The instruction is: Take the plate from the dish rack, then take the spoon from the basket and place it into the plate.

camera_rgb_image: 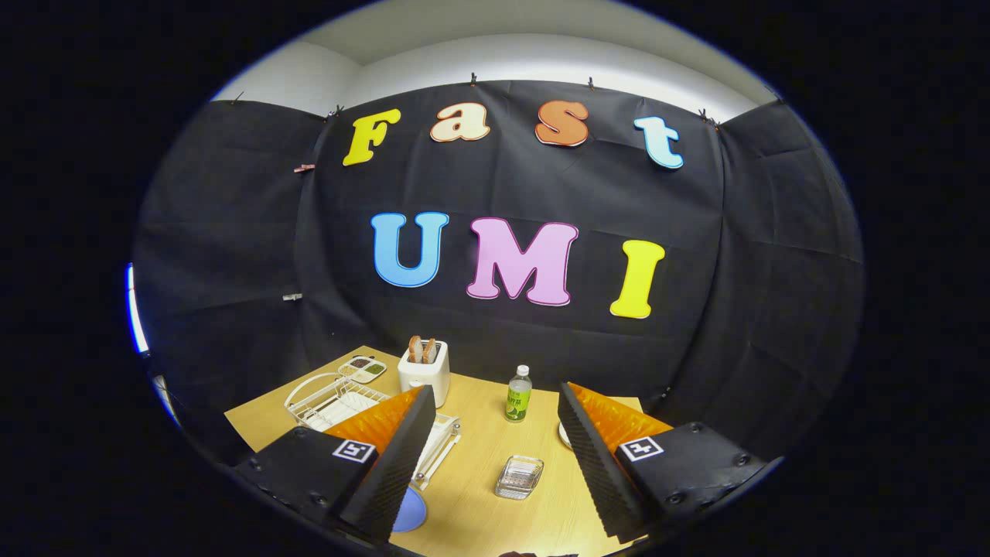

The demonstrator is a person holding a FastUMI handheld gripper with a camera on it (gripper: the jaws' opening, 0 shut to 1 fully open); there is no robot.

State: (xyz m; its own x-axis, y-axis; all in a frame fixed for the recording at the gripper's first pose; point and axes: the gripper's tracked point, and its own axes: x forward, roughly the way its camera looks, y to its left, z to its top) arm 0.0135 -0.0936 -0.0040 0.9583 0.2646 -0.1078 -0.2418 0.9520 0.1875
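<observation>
The gripper [495, 456] was held above the wooden counter [479, 510], its two fingers spread wide apart and pinching nothing; between the fingers, on the bare counter, lay a small clear glass dish [519, 476]; just beyond it, farther ahead between the fingers, stood a plastic bottle [518, 394] with a green label and a white cap, upright. The white wire dish rack [334, 401] sat ahead and to the left, partly hidden behind the left finger; a white plate [352, 405] rested in it, though whether it stood or leaned could not be told. Beyond the rack, near the black cloth wall [232, 255], lay a small divided tray [362, 368] with dark and green contents; just right of the tray stood a white toaster [424, 374] with two slices of bread [422, 350] upright in its slots. A blue round object [411, 512] showed at the inner side of the left finger, low on the counter; a pale round edge [564, 436] showed just behind the right finger, too hidden to name; neither spoon nor basket could be made out.
</observation>
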